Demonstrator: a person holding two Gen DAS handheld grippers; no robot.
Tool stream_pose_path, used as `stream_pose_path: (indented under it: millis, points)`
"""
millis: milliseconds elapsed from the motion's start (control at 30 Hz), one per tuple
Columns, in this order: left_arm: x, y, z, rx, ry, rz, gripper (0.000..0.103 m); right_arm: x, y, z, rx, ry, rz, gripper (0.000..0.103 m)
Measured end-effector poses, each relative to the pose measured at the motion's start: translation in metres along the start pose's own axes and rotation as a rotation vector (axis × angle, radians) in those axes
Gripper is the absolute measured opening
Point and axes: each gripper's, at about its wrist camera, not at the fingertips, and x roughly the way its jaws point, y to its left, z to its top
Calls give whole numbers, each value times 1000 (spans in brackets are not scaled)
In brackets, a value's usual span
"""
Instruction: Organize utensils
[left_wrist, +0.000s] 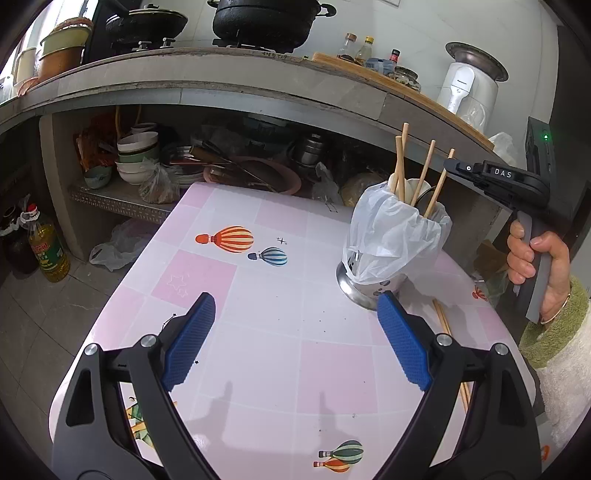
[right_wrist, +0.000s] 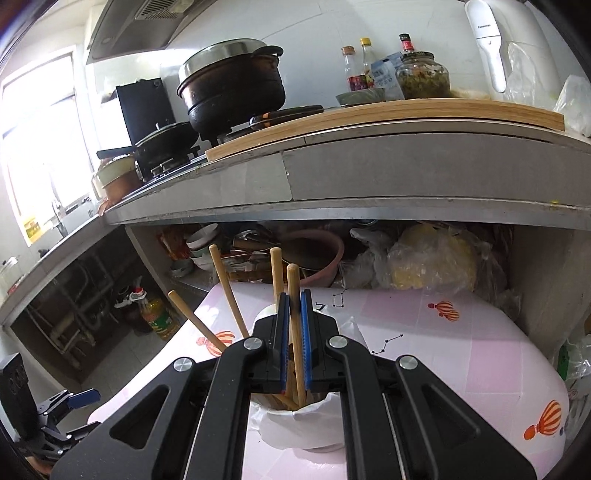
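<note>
Our left tool (left_wrist: 295, 336) is hovering with its pads apart and empty over the pink surface (left_wrist: 258, 332); one chopstick (left_wrist: 448, 332) is lying there, waiting; our right tool (right_wrist: 294, 343) is clamping another chopstick (right_wrist: 294, 291) into the bag-lined metal holder (left_wrist: 388, 236), joining several already standing.

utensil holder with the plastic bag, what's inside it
Four wooden chopsticks stand in the utensil holder, one pinched by the right gripper. Something white sits among them. The plastic bag hides their lower ends and anything deeper.
</note>
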Motion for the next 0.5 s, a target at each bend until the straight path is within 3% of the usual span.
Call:
stream_pose_path:
  millis: [200,233,300,500]
  points:
    - [-2,-4,0,5,0,-7,85,-16,-1,3,25,3,30,9]
    - [-3,-5,0,8,1,-9,85,-21,-2,3,31,-2,36,12]
    - [-5,-7,-1,13,-1,-13,85,-41,-6,0,56,-30,39,32]
    - [-5,-10,-4,18,7,-24,86,-100,-22,-43,111,-48,2,41]
